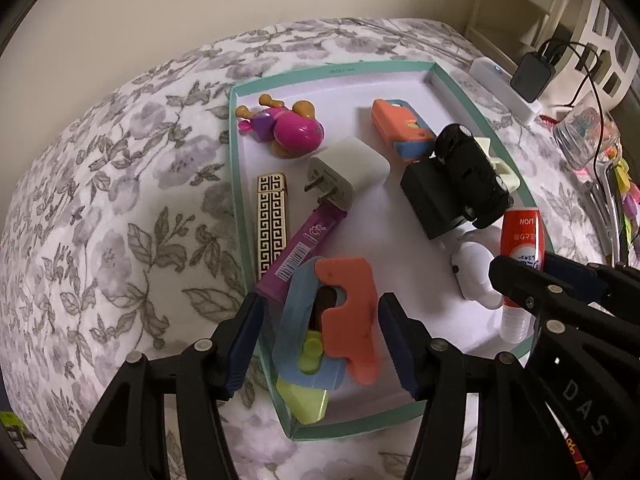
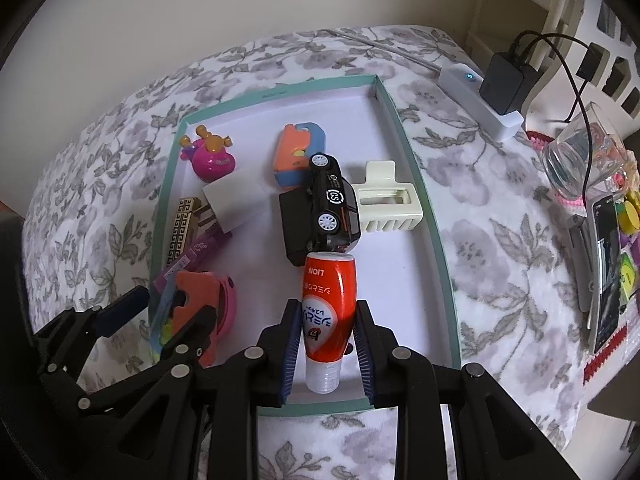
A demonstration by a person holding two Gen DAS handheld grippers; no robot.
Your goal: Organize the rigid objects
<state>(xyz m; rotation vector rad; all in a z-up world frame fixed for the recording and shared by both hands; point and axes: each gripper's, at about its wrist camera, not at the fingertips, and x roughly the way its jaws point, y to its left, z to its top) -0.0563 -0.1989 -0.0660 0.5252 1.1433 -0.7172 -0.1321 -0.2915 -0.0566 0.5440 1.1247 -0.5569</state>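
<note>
A teal-rimmed white tray [image 1: 236, 160] lies on a floral bedspread. An orange, blue and yellow toy [image 1: 344, 320] rests at its near left corner, the yellow end over the rim. My left gripper [image 1: 320, 344] straddles this toy; its right pad touches it, its left pad stands off outside the tray wall, so it is open. In the right wrist view the left gripper [image 2: 162, 312] shows that same gap. My right gripper [image 2: 328, 344] is shut on a red tube [image 2: 330, 300] with a white cap, held over the tray's near edge.
The tray also holds a pink toy [image 1: 296, 132], a white plug [image 1: 352, 172], a gold-patterned lighter [image 1: 272, 224], a purple box [image 1: 304, 248], a black car [image 2: 332, 204] and a cream hair claw [image 2: 388, 200]. A power strip [image 2: 480, 96], glass jar [image 2: 580, 160] and phone [image 2: 604, 272] lie to the right.
</note>
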